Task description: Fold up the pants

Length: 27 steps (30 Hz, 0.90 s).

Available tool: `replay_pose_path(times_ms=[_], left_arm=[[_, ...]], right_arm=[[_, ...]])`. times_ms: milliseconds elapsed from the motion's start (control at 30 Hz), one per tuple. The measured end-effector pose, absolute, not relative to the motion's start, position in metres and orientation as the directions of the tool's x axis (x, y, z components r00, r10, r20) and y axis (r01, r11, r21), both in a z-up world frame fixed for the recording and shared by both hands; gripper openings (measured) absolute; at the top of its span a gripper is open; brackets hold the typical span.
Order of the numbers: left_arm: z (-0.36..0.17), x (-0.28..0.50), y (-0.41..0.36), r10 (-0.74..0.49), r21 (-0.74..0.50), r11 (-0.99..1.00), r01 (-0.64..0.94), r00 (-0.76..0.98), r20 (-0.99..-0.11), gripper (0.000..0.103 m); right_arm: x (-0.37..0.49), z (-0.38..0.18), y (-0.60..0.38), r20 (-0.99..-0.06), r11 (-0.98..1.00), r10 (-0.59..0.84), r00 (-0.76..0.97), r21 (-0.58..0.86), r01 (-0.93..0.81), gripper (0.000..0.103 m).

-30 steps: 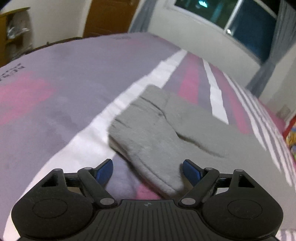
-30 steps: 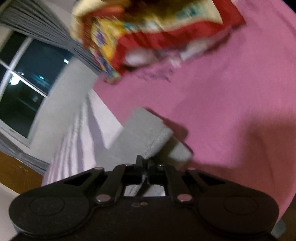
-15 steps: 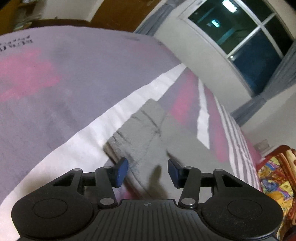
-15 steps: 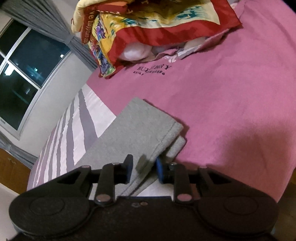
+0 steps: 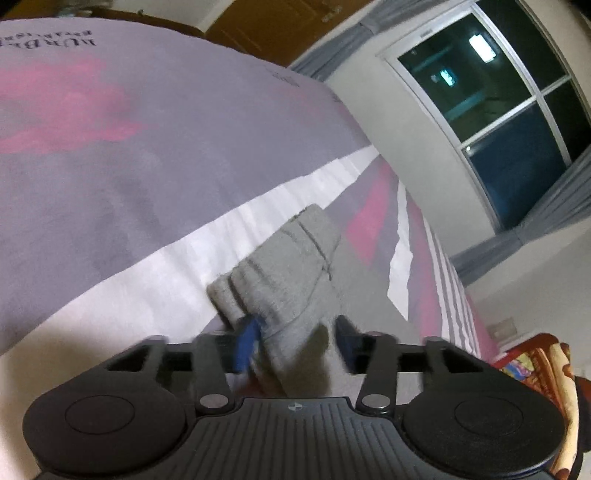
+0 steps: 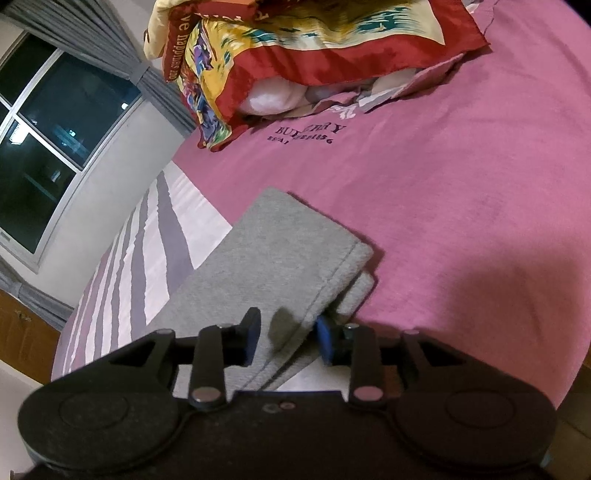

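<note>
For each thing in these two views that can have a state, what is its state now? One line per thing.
Grey fleece pants: folded in layers, lying flat on the bed.
Left gripper: jaws opening, the pants' waistband end between them.
Right gripper: jaws opening, the pants' leg-end edge between them.
Pink and grey striped bedsheet: spread out, a little wrinkled.
Red and yellow patterned blanket: bunched in a heap.
Grey window curtains: drawn aside.

dim indoor light, fisheye-bent edges, slight blur up close.

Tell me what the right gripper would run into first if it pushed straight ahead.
Probably the grey pants: their hem end already lies between the opening fingers of the right gripper, on the bedspread.
</note>
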<state>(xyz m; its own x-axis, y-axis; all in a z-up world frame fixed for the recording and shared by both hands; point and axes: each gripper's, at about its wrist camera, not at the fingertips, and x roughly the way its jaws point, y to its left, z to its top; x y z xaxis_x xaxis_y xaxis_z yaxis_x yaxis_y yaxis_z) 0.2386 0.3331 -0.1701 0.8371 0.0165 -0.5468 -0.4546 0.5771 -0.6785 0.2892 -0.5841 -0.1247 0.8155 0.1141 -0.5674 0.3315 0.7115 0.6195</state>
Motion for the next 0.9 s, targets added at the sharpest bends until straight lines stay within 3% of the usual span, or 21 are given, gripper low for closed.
replay_pose_path(times_ms=[33, 133, 167, 233, 267, 333, 433, 500, 567, 600, 633, 667, 833, 900], left_arm=[[-0.171, 0.238, 0.33, 0.019, -0.671, 0.584, -0.456, 0.835, -0.551, 0.063], [-0.173, 0.237, 0.323, -0.004, -0.672, 0.601, -0.433, 0.838, -0.545, 0.06], [-0.173, 0.238, 0.322, -0.018, -0.675, 0.608, -0.419, 0.842, -0.539, 0.052], [-0.172, 0.244, 0.318, -0.023, -0.656, 0.63, -0.416, 0.834, -0.551, 0.047], [-0.168, 0.243, 0.32, -0.024, -0.656, 0.633, -0.411, 0.837, -0.547, 0.034], [-0.164, 0.243, 0.321, -0.06, -0.678, 0.642, -0.358, 0.858, -0.511, 0.02], [-0.167, 0.267, 0.317, -0.115, -0.661, 0.661, -0.355, 0.823, -0.557, 0.021], [-0.166, 0.285, 0.315, -0.1, -0.621, 0.687, -0.378, 0.796, -0.596, 0.013], [-0.143, 0.289, 0.312, -0.099, -0.646, 0.701, -0.301, 0.857, -0.506, 0.008], [-0.13, 0.289, 0.31, -0.093, -0.643, 0.72, -0.26, 0.883, -0.461, 0.008], [-0.119, 0.288, 0.309, -0.09, -0.634, 0.739, -0.226, 0.901, -0.425, 0.008], [-0.115, 0.288, 0.311, -0.09, -0.627, 0.75, -0.211, 0.906, -0.413, 0.008], [-0.168, 0.306, 0.327, -0.09, -0.494, 0.795, -0.353, 0.736, -0.671, 0.008], [-0.174, 0.297, 0.328, -0.107, -0.533, 0.773, -0.344, 0.758, -0.644, 0.008]], right_arm=[[0.289, -0.125, -0.585, -0.565, 0.711, 0.116, 0.817, 0.622, 0.329, 0.032], [0.287, -0.126, -0.584, -0.563, 0.713, 0.116, 0.818, 0.621, 0.326, 0.032], [0.287, -0.126, -0.583, -0.564, 0.715, 0.115, 0.818, 0.618, 0.326, 0.032], [0.288, -0.125, -0.582, -0.566, 0.72, 0.115, 0.816, 0.613, 0.324, 0.035], [0.288, -0.124, -0.581, -0.566, 0.723, 0.115, 0.816, 0.612, 0.322, 0.035], [0.288, -0.124, -0.581, -0.565, 0.727, 0.117, 0.817, 0.609, 0.317, 0.038], [0.289, -0.125, -0.578, -0.567, 0.738, 0.111, 0.816, 0.597, 0.315, 0.038], [0.29, -0.125, -0.578, -0.566, 0.732, 0.104, 0.818, 0.6, 0.322, 0.038], [0.291, -0.123, -0.579, -0.578, 0.726, 0.085, 0.812, 0.594, 0.346, 0.03], [0.292, -0.121, -0.578, -0.592, 0.735, 0.068, 0.803, 0.574, 0.361, 0.013], [0.293, -0.121, -0.579, -0.603, 0.744, 0.063, 0.795, 0.56, 0.366, 0.007], [0.293, -0.122, -0.58, -0.605, 0.749, 0.066, 0.794, 0.555, 0.361, 0.006], [0.293, -0.131, -0.583, -0.6, 0.744, 0.079, 0.796, 0.567, 0.354, 0.004], [0.294, -0.129, -0.583, -0.603, 0.742, 0.075, 0.794, 0.566, 0.36, 0.004]])
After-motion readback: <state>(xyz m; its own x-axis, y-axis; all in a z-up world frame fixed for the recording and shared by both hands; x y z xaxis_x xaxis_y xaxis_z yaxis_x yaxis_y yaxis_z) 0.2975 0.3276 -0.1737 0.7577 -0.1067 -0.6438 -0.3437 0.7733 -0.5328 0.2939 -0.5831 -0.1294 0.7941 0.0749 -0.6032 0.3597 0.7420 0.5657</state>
